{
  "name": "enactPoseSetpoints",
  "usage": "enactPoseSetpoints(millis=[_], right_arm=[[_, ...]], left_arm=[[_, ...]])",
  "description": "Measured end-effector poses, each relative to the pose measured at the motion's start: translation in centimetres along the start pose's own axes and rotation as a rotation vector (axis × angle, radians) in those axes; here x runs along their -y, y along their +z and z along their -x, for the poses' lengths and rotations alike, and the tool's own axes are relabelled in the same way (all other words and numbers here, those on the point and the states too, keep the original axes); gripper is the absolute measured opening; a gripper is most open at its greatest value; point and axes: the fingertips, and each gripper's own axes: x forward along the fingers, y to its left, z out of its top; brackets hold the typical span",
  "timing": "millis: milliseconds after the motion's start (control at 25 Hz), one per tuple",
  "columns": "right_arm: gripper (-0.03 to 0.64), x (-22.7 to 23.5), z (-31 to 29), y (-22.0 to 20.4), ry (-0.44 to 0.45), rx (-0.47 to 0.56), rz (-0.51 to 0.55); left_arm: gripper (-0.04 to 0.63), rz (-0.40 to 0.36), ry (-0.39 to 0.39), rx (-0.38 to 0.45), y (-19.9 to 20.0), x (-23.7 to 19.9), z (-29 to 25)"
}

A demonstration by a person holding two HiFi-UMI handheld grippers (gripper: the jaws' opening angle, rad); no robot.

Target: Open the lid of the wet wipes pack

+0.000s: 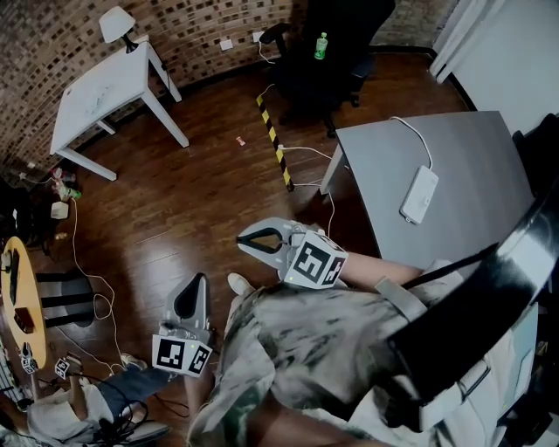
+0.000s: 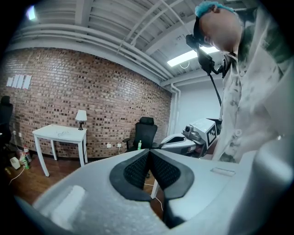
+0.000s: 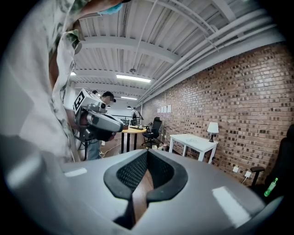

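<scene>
Currently, a person holds both grippers close to the body above a dark wooden floor (image 1: pixel 192 192). The left gripper (image 1: pixel 196 284) and the right gripper (image 1: pixel 249 240) each have their jaws pressed together with nothing between them. No wet wipes pack shows in any view, so its place cannot be told. Two things could go wrong: white cables (image 1: pixel 306 149) trailing over the floor could snag a foot, and jaws pressed together could not catch a lid tab. The only container, a green bottle (image 1: pixel 320 45) on a black chair (image 1: pixel 349 26), is too small to show its contents.
</scene>
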Motion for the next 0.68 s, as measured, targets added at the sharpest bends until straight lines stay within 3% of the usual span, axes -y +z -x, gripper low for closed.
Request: enactPoseSetpoints(millis=[680], right_arm=[[0.008, -1.4, -3.4, -0.7, 0.019, -0.060, -0.034]], left_arm=[[0.003, 0.029, 0.035, 0.004, -2.2, -2.9, 2.5]])
